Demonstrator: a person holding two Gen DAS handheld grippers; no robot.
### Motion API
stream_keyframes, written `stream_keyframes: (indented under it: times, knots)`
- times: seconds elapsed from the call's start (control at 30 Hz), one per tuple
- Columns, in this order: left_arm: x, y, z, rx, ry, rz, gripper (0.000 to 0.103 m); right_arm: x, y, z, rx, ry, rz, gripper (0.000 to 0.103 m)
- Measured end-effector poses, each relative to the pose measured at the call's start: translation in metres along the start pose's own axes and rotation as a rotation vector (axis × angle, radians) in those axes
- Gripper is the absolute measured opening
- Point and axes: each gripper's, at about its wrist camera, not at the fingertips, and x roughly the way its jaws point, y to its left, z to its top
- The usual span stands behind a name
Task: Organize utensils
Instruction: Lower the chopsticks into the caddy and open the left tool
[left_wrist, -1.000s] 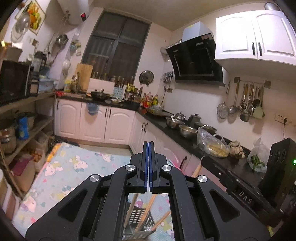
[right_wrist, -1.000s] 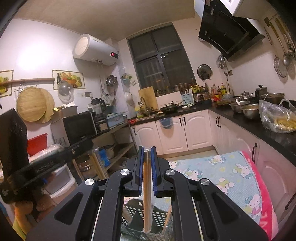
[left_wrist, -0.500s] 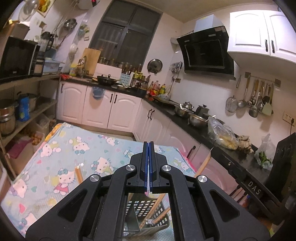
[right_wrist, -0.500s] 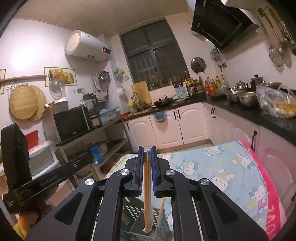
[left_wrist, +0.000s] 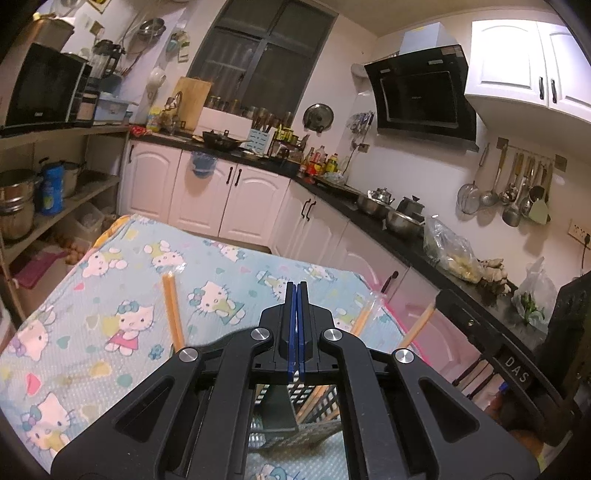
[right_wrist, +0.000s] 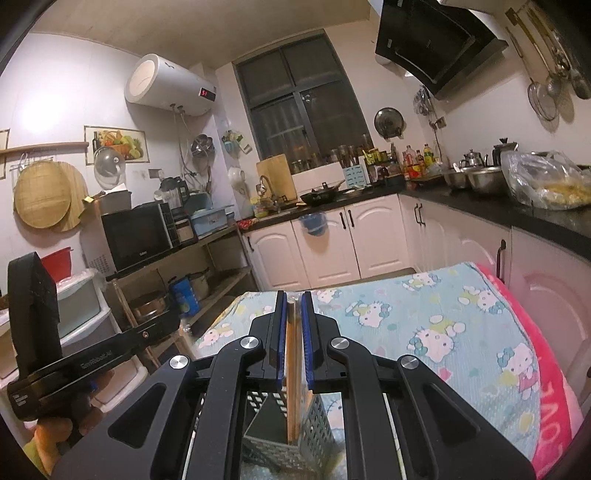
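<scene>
Wooden chopsticks (right_wrist: 291, 373) stand clamped between the pads of my right gripper (right_wrist: 293, 343), their lower end hanging down inside the grey perforated holder (right_wrist: 314, 424) on the table. I judge this to be the drop-off step: the sticks are over a compartment beside the dark divider, and the next move calls for parting the jaws so they slide in, then lifting straight up to clear the rim.

My left gripper (left_wrist: 296, 332) has its blue pads pressed together with nothing between them that I can see; it hovers above the same holder (left_wrist: 317, 402), where other chopsticks (left_wrist: 417, 326) already lean out to the right. One loose wrapped pair (left_wrist: 173, 310) lies on the cartoon-print tablecloth (left_wrist: 110, 295), left of the holder and well apart from it; I take that as the next pick.

Open cloth spreads to the left and ahead. The table's right edge sits close beside the holder, with the counter cabinets beyond, so I keep any swing leftward.
</scene>
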Motion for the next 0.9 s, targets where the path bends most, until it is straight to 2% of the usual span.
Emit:
stream_keyframes:
  times: [0.5, 0.9]
  knots:
    - [-0.013, 0.014, -0.013, -0.030, 0.024, 0.015, 0.000, -0.012, -0.013, -0.022, 0.048, 0.067, 0.001, 0.010]
    - [-0.022, 0.020, -0.021, -0.046, 0.042, 0.022, 0.021, -0.024, -0.011, -0.034, 0.050, 0.109, 0.000, 0.027]
